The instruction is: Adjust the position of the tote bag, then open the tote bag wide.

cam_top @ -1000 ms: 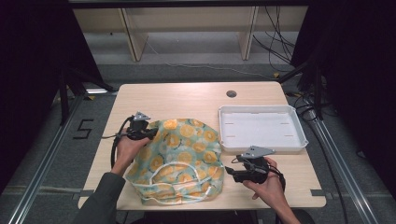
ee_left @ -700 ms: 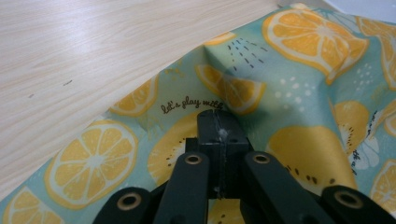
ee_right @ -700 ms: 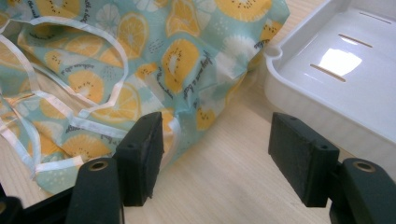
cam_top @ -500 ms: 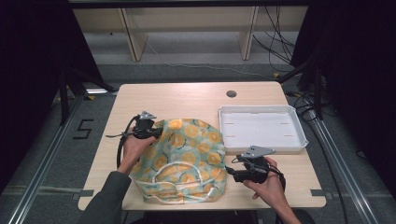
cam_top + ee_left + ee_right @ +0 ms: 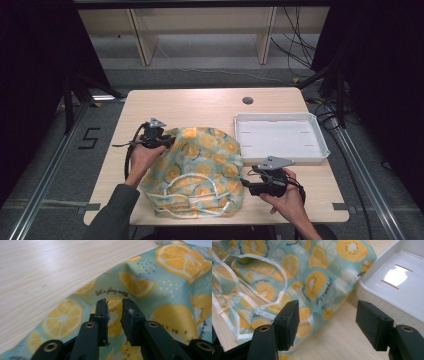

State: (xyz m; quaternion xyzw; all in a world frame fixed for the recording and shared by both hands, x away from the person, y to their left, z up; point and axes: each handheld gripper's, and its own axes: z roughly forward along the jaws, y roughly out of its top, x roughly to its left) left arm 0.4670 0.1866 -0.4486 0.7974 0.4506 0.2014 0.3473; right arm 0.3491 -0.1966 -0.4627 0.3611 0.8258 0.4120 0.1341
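A teal cloth bag [image 5: 200,170] printed with orange slices lies crumpled on the wooden table [image 5: 200,107], its white trim [image 5: 185,207] at the near edge. My left gripper [image 5: 165,141] rests at the bag's far left corner. In the left gripper view its jaws [image 5: 115,307] have just been opening and stand a little apart just above the printed fabric [image 5: 160,282], pinching nothing. My right gripper [image 5: 247,186] sits at the bag's right side. Its jaws [image 5: 327,315] are wide open over bare table beside the fabric's edge [image 5: 312,265].
A white plastic tray [image 5: 280,137] stands empty at the right, close to the bag; in the right gripper view its wall [image 5: 372,293] is just past the right jaw. A round hole [image 5: 247,100] marks the table's far side.
My left hand has shifted slightly right along the bag's far left corner, and that corner of the fabric now lies slack. The right hand has kept still.
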